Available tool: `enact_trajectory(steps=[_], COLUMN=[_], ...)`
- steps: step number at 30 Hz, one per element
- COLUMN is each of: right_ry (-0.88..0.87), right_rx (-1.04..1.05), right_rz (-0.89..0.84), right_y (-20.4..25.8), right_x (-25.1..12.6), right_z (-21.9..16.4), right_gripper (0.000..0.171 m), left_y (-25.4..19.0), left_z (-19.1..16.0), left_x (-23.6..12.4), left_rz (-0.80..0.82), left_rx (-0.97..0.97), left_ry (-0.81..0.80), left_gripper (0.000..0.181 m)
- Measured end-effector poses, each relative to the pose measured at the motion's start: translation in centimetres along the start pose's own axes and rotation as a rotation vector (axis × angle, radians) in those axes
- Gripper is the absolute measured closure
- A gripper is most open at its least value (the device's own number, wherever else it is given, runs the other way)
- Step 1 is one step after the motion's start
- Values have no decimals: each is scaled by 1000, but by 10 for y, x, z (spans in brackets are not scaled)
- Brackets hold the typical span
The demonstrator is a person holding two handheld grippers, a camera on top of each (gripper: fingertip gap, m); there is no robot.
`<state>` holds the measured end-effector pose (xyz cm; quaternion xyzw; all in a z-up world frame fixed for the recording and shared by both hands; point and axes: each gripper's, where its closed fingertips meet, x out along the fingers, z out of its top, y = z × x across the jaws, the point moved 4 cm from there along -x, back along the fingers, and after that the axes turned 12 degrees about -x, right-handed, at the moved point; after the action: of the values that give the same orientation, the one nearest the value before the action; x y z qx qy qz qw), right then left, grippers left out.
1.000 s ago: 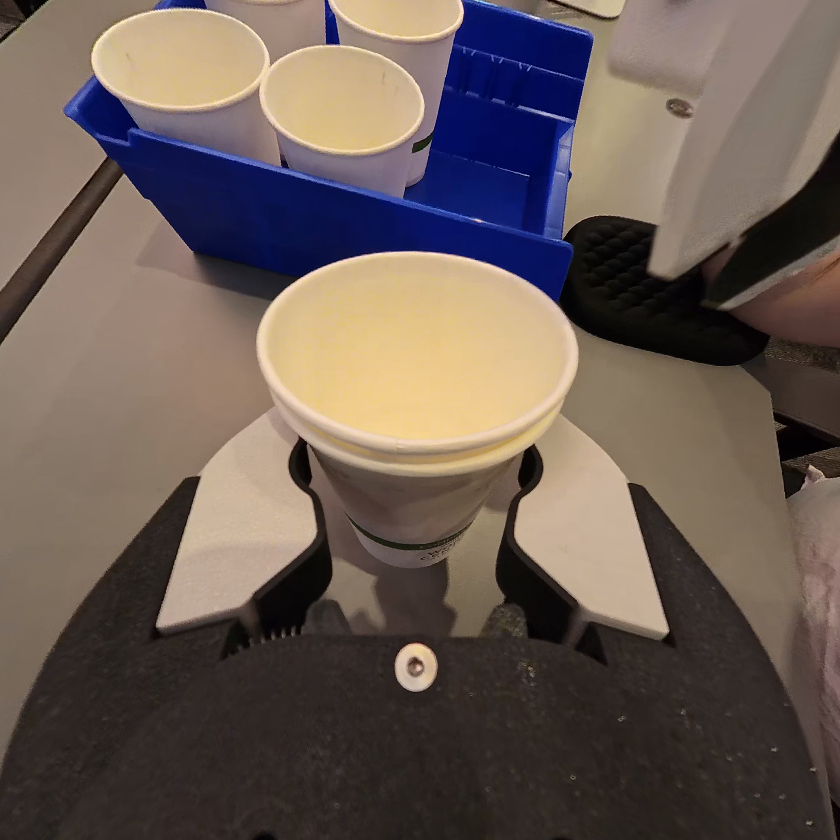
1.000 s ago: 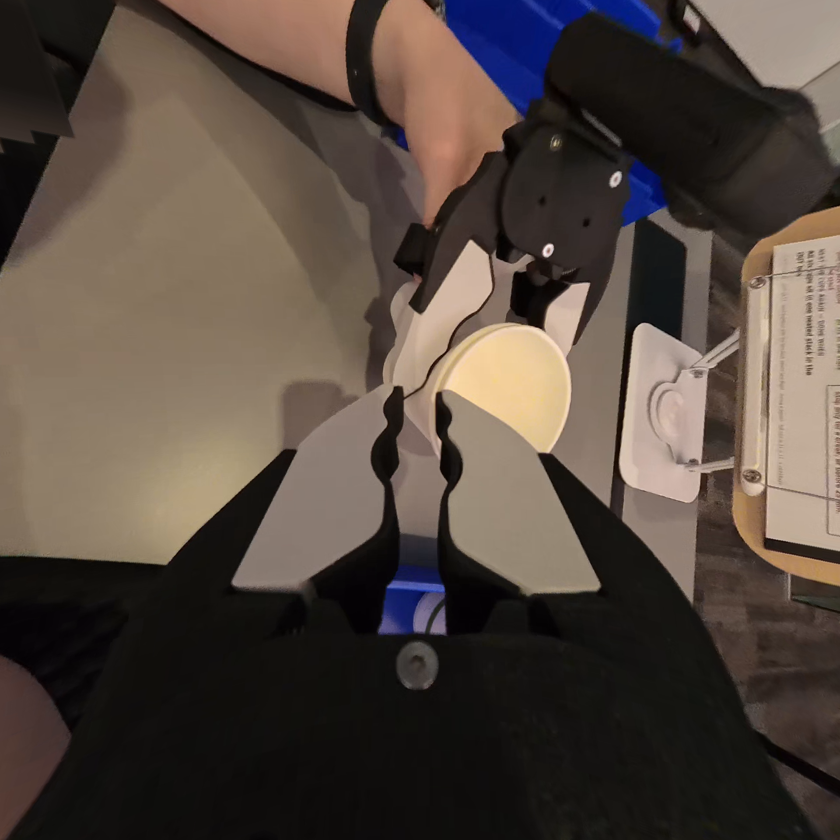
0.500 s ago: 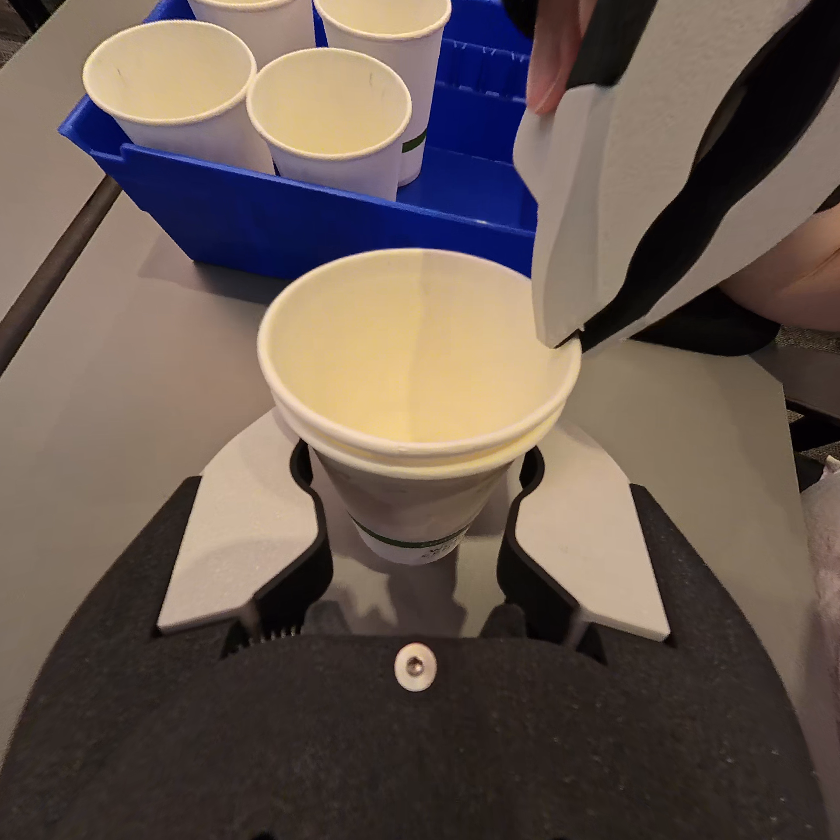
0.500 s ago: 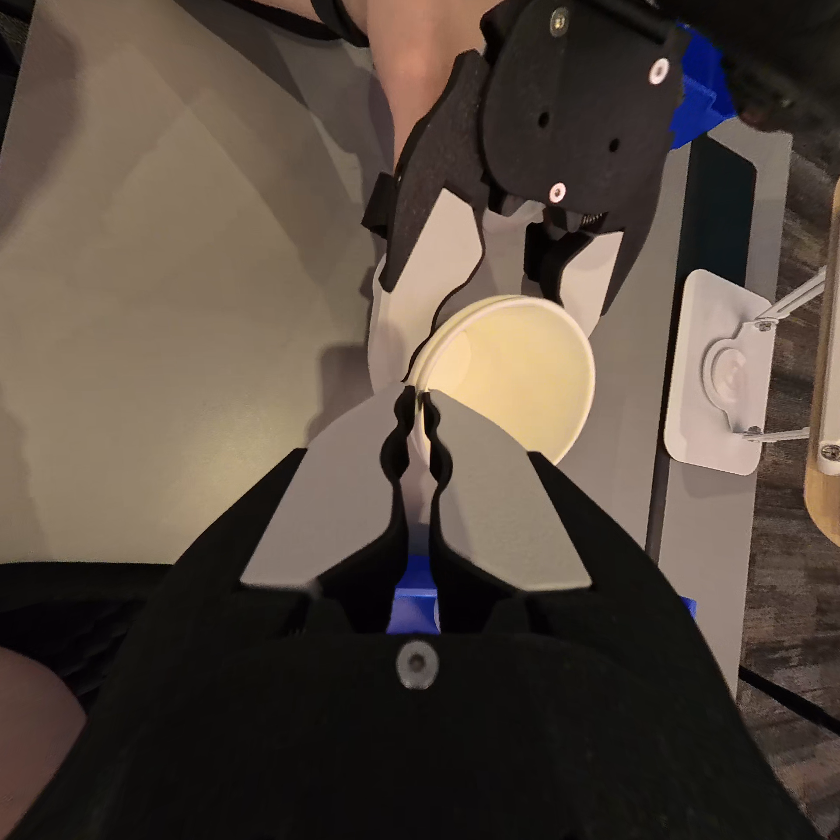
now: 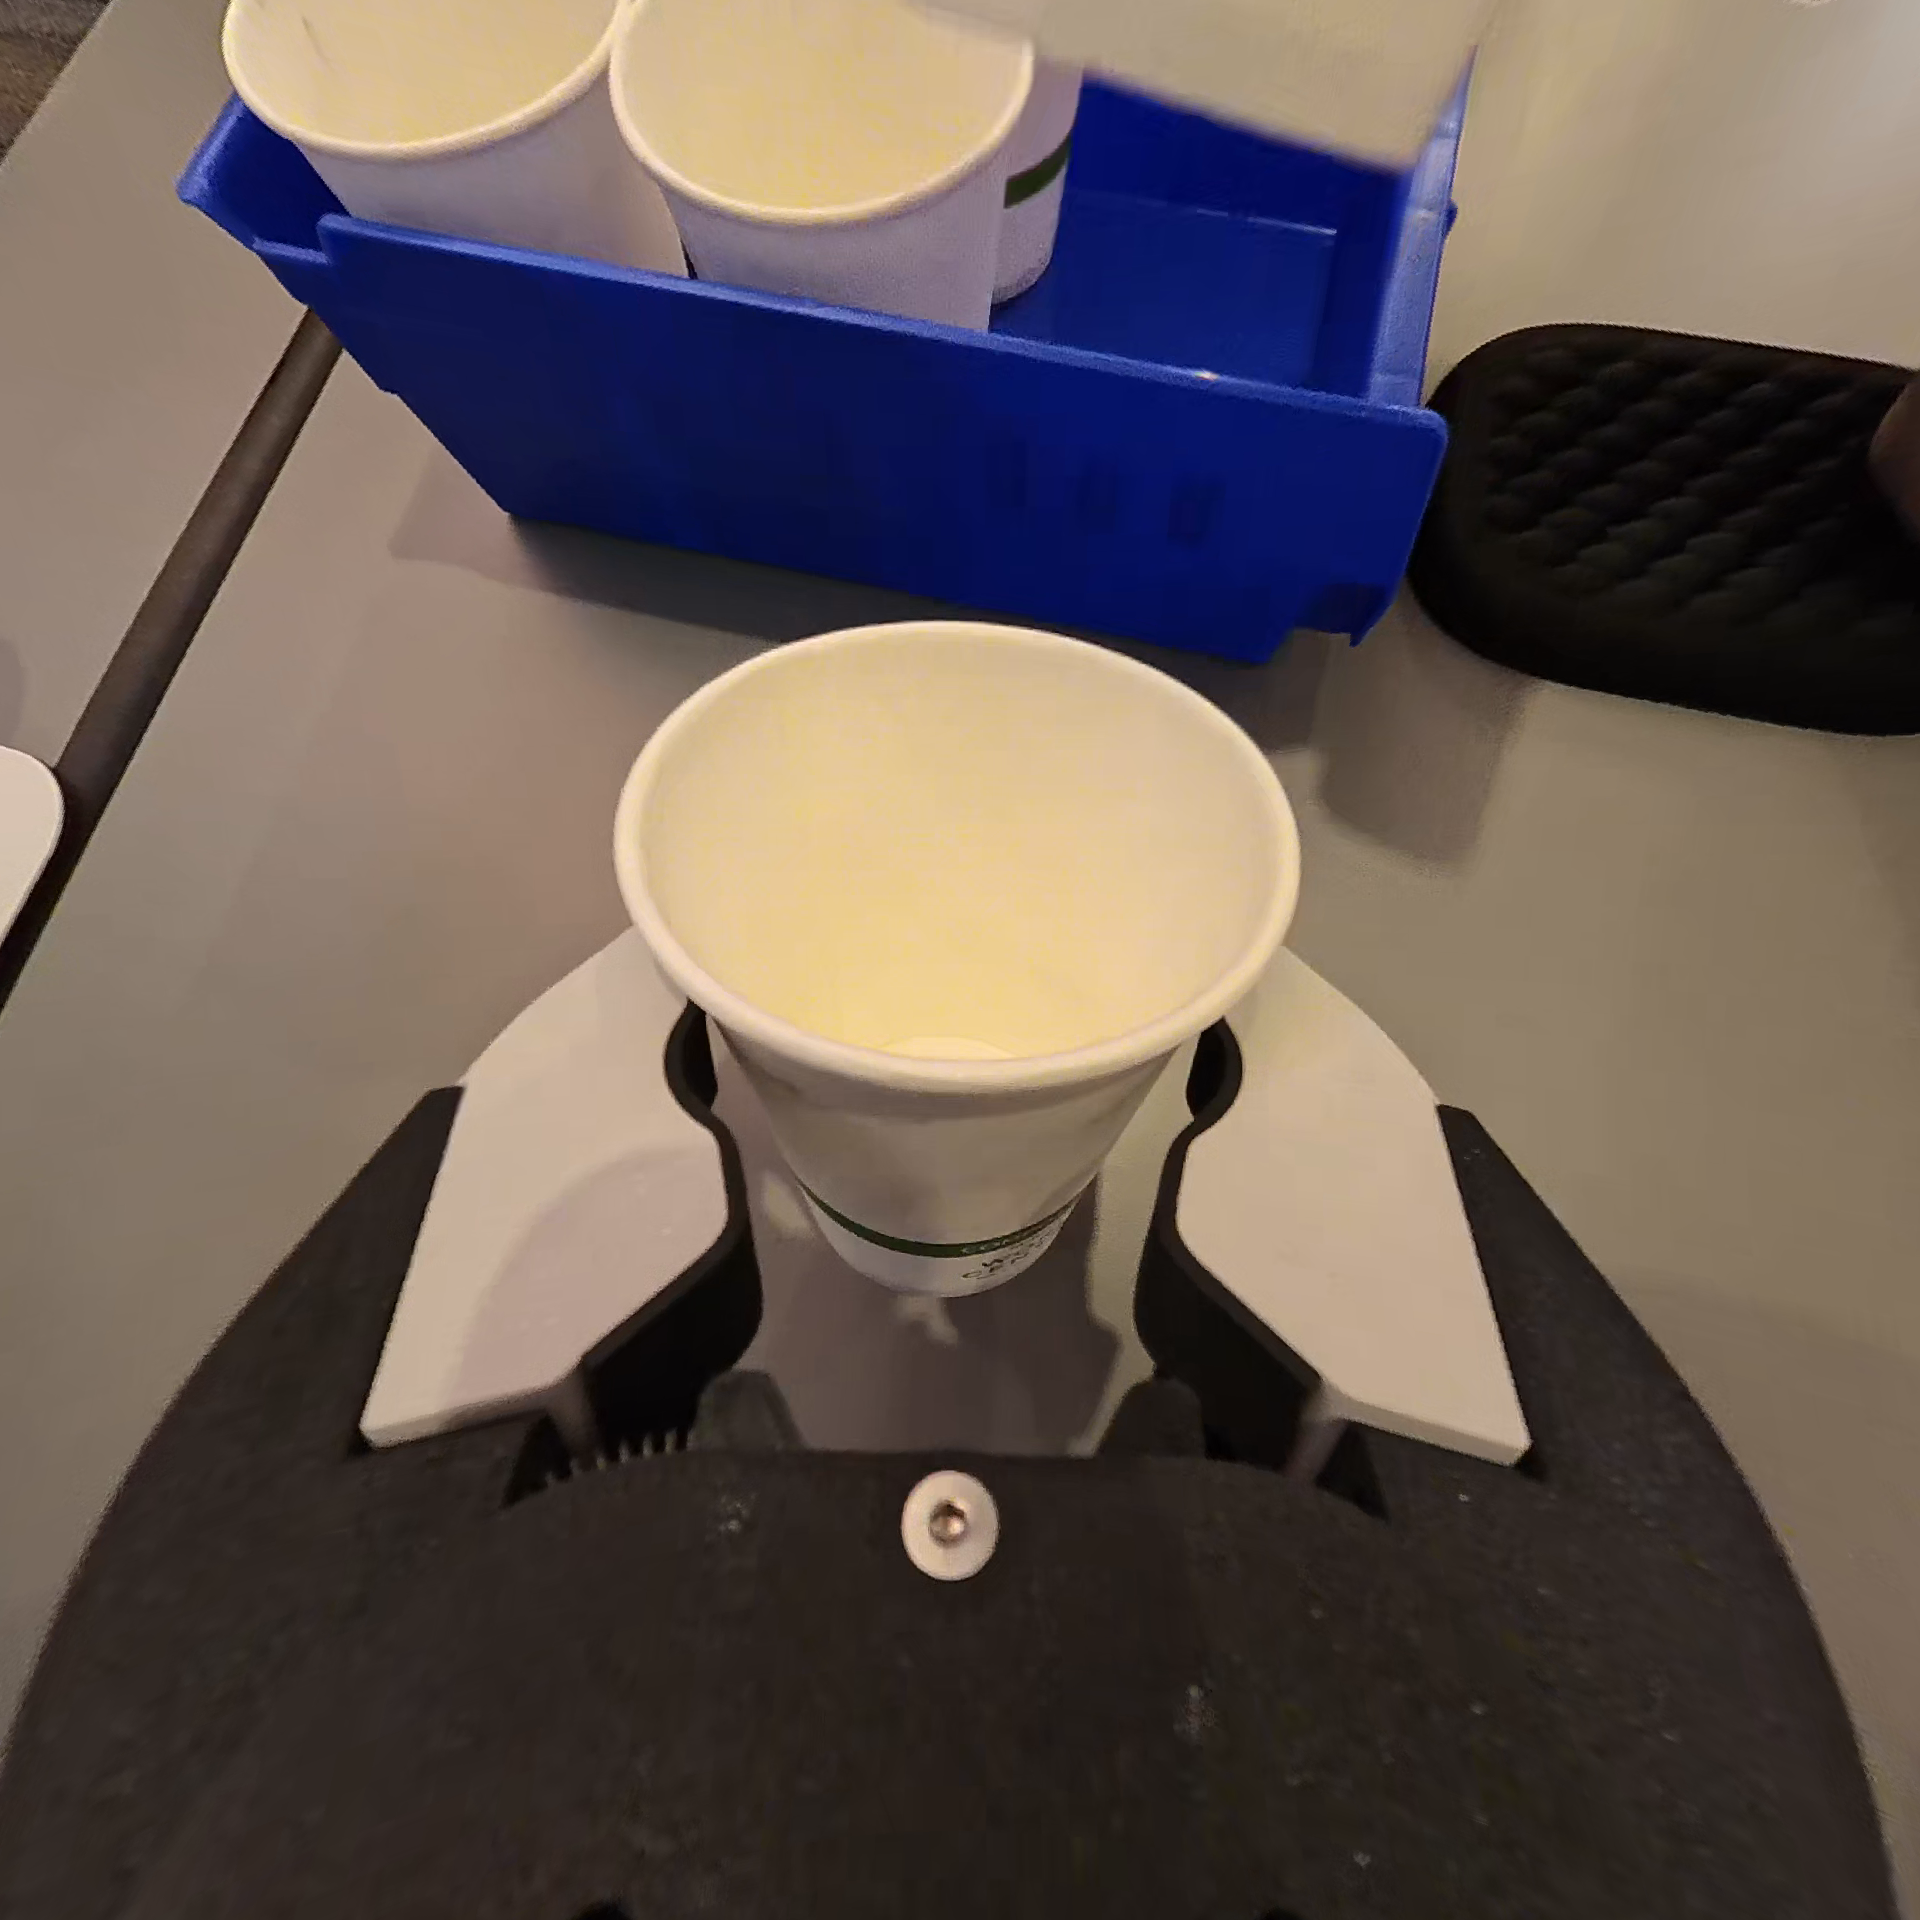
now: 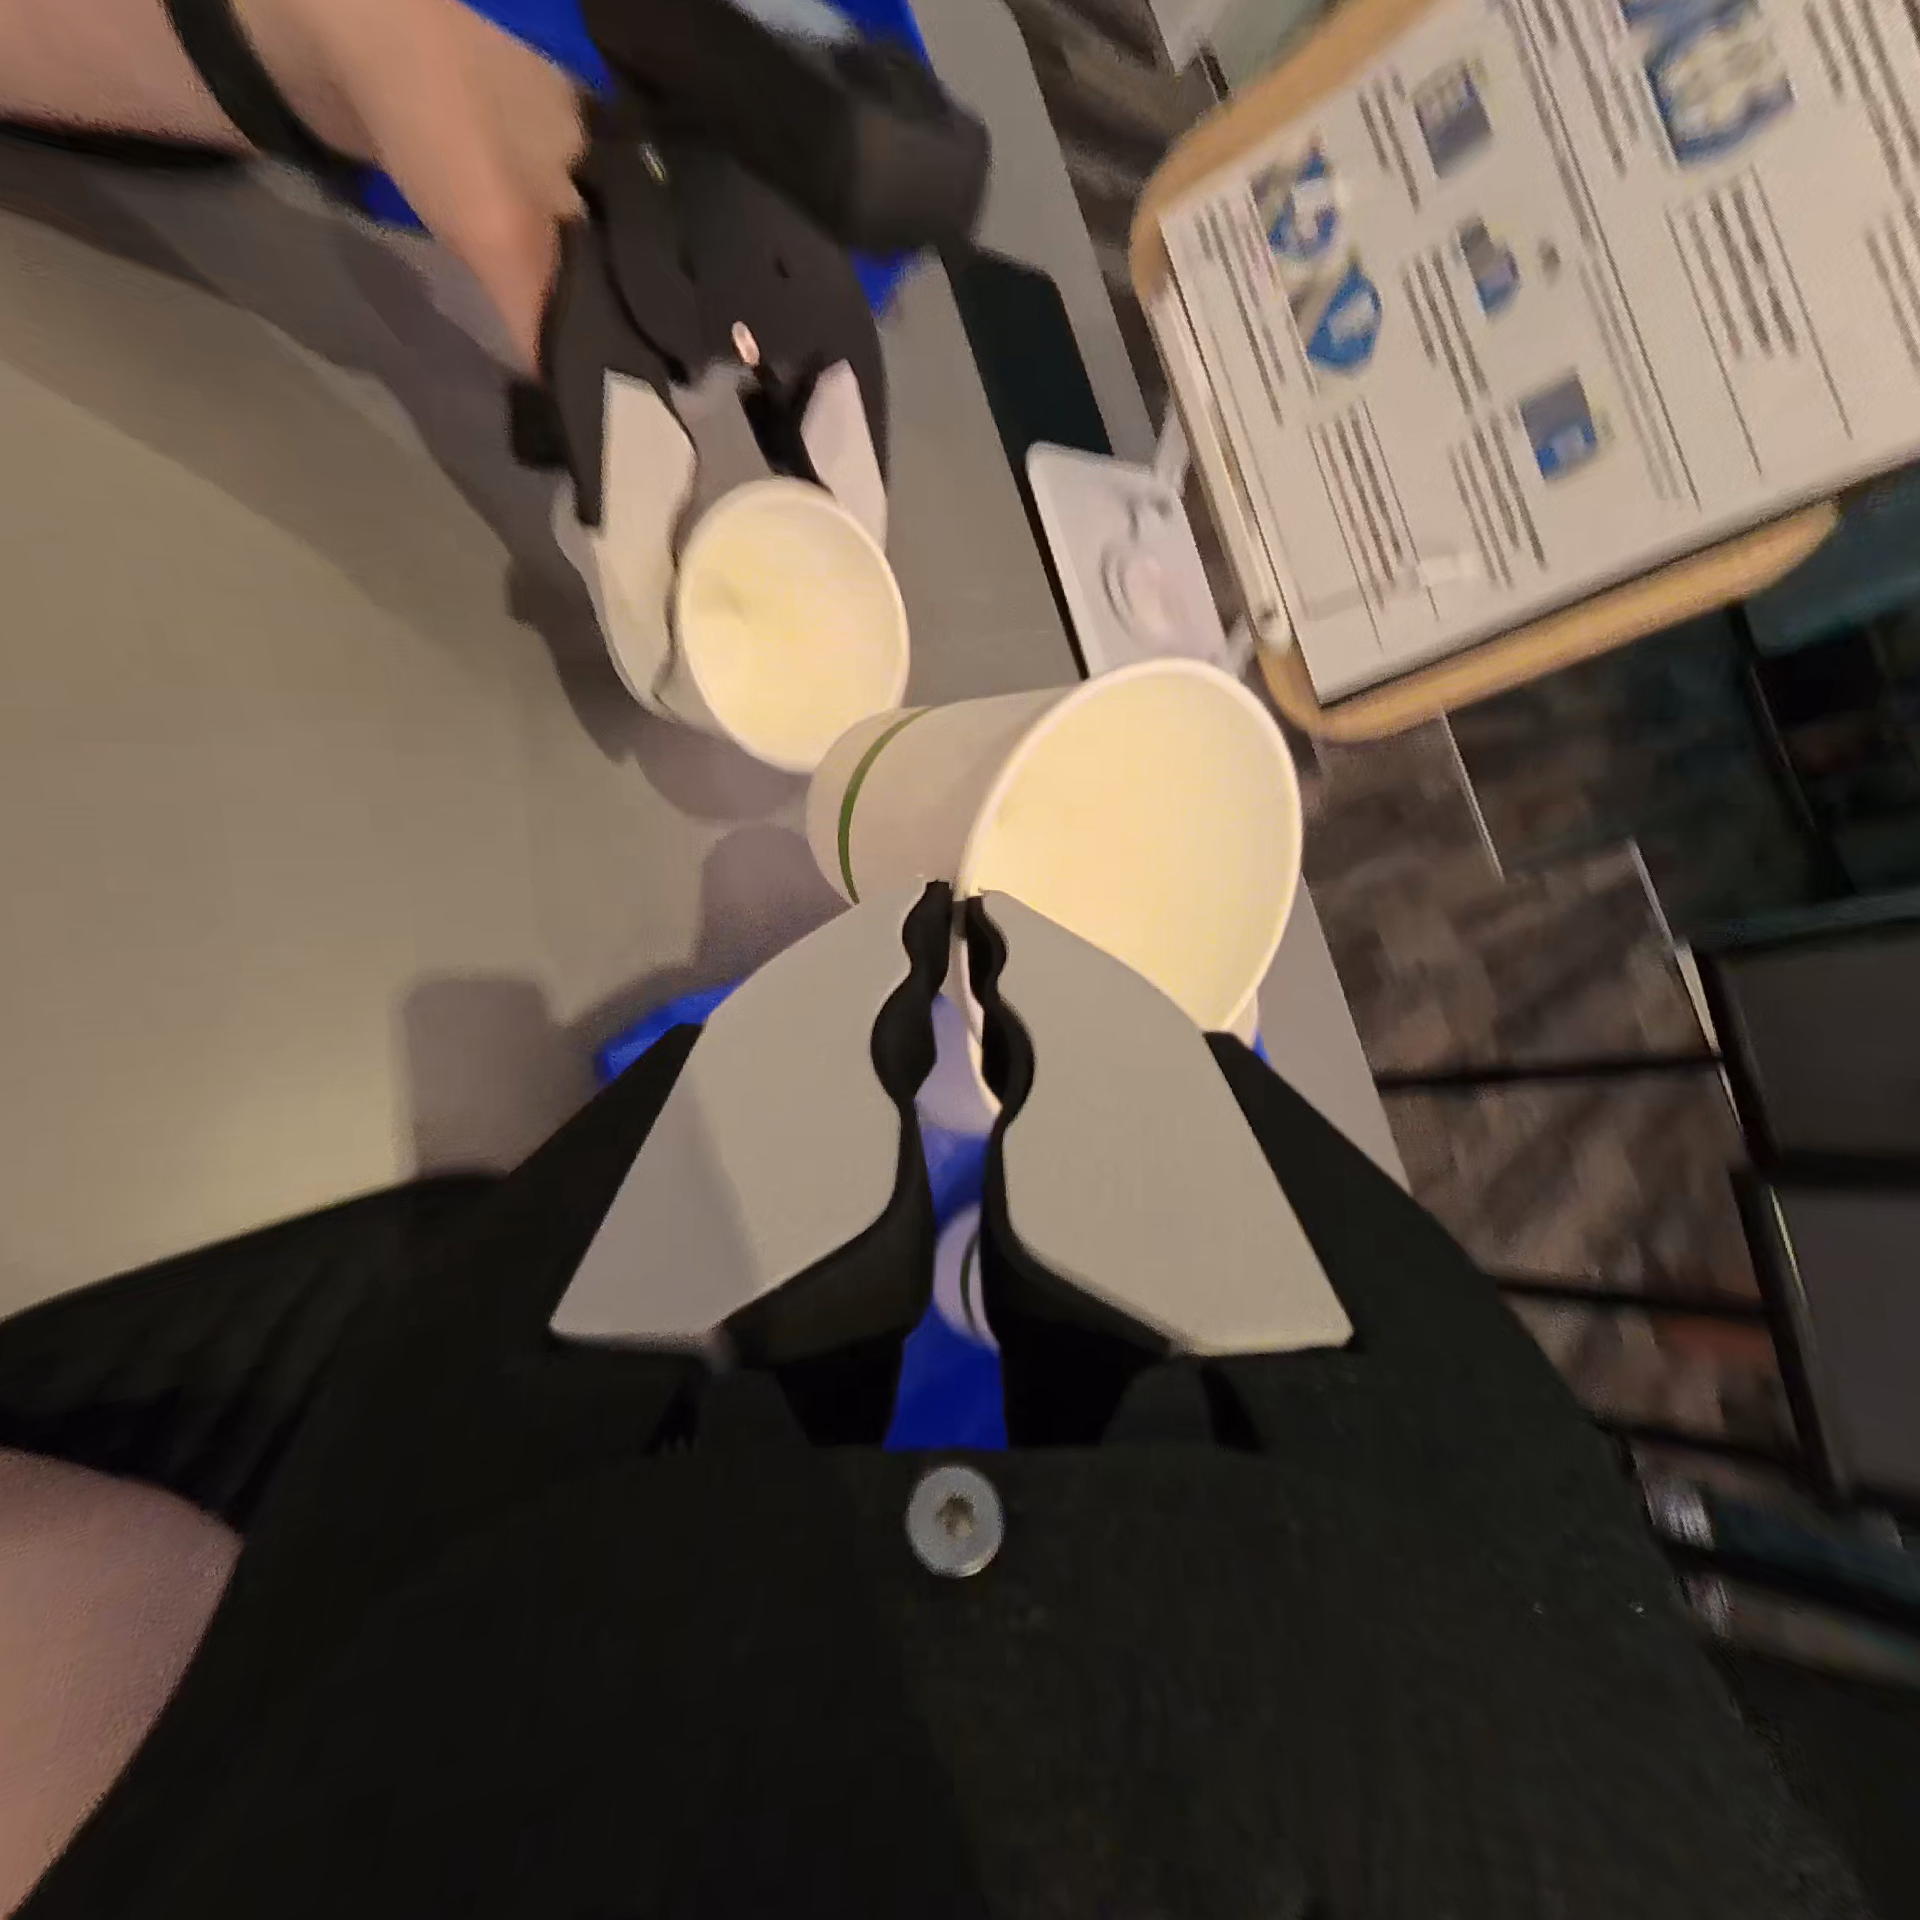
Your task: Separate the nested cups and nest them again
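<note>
two cups apart, one in each gripper

the left gripper [image 5: 951, 1049] has its jaws clamped on the lower wall of a white paper cup [image 5: 956, 935], which stands upright, mouth up and base down, just above the grey surface [image 5: 312, 831]. the right gripper [image 6: 954, 909] has its jaws pinched together on the rim of a second cup [image 6: 1070, 821]. that cup lies tilted on its side in the air, its long axis running from the base, which points toward the left gripper's cup, to the open mouth, which faces the camera. the two cups are close but not nested. behind the upright cup a blue bin [image 5: 935, 436] holds more white cups [image 5: 821, 135], all mouth up, with a black quilted pad [image 5: 1683, 520] just beside it. a wooden-framed board of printed sheets [image 6: 1538, 312] stands past the surface's edge, blurred.
</note>
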<state>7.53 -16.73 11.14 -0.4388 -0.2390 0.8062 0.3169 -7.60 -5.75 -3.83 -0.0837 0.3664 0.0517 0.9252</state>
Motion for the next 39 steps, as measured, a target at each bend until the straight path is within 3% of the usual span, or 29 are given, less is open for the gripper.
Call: enact_trajectory(steps=[5, 11, 21, 31, 39], right_ry=[327, 581, 617, 711, 666], right_rx=[160, 230, 225, 404, 425], right_rz=[-21, 112, 257, 452, 328], right_y=[10, 26, 42, 65, 49], right_x=[-21, -13, 2, 13, 7], right_z=[-54, -108, -141, -160, -149], right_gripper=[168, 168, 168, 168, 161], left_y=[-3, -7, -12, -13, -13], left_z=[-1, 0, 4, 7, 10], left_x=[1, 0, -6, -11, -15], left_rz=[-10, -19, -26, -26, -34], left_rx=[3, 7, 22, 26, 20], left_ry=[7, 7, -5, -21, -41], left_gripper=[91, 91, 91, 91, 91])
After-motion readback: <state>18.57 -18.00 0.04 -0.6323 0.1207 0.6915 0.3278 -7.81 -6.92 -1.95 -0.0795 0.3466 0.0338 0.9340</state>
